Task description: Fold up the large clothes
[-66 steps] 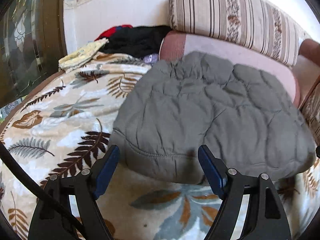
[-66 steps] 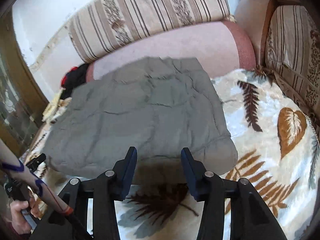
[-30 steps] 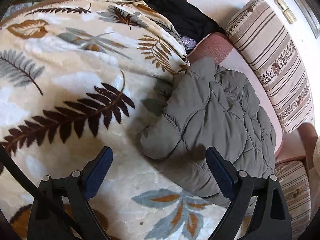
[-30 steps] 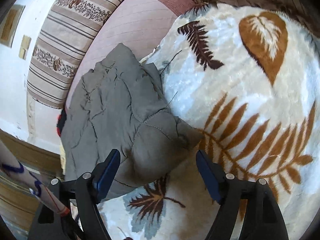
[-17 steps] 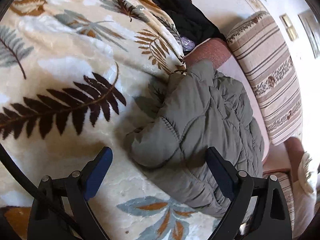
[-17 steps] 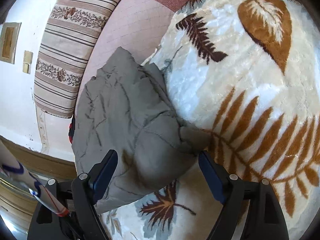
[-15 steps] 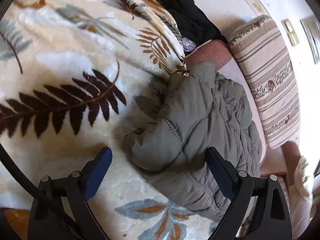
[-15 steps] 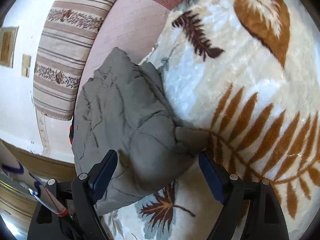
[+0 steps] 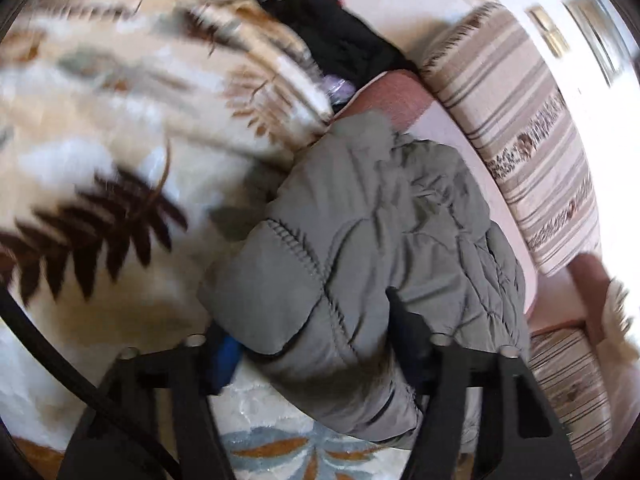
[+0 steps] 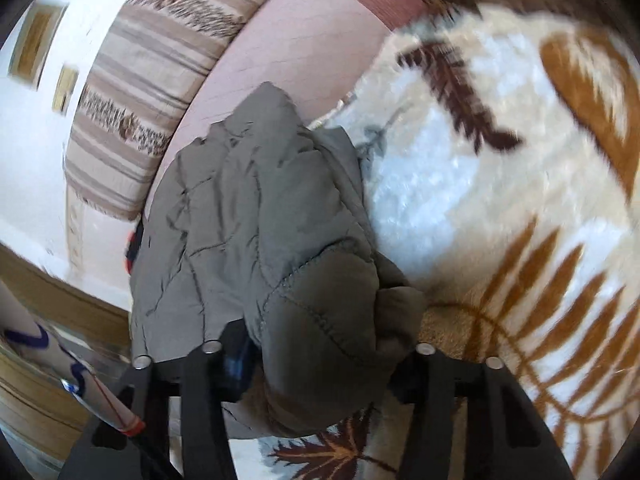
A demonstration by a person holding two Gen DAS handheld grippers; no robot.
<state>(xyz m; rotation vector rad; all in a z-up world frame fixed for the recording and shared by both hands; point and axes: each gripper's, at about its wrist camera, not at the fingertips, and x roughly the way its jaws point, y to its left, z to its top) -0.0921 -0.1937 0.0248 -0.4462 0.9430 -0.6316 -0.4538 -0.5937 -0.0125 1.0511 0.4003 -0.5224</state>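
A folded grey quilted jacket lies on a leaf-patterned blanket, its far end against the pink sofa seat. My left gripper straddles the jacket's near left corner, with thick padding bulging between its jaws. In the right wrist view my right gripper is closed onto the jacket's near right corner in the same way. Both sets of fingertips are mostly buried in the fabric.
A striped sofa cushion stands behind the jacket. A pile of black, red and yellow clothes lies at the blanket's far end. The blanket stretches to the right. A person's arm shows at the lower left.
Both grippers have moved forward onto the jacket's near corners and their jaws have narrowed from wide open onto the padding. Both views are blurred by motion.
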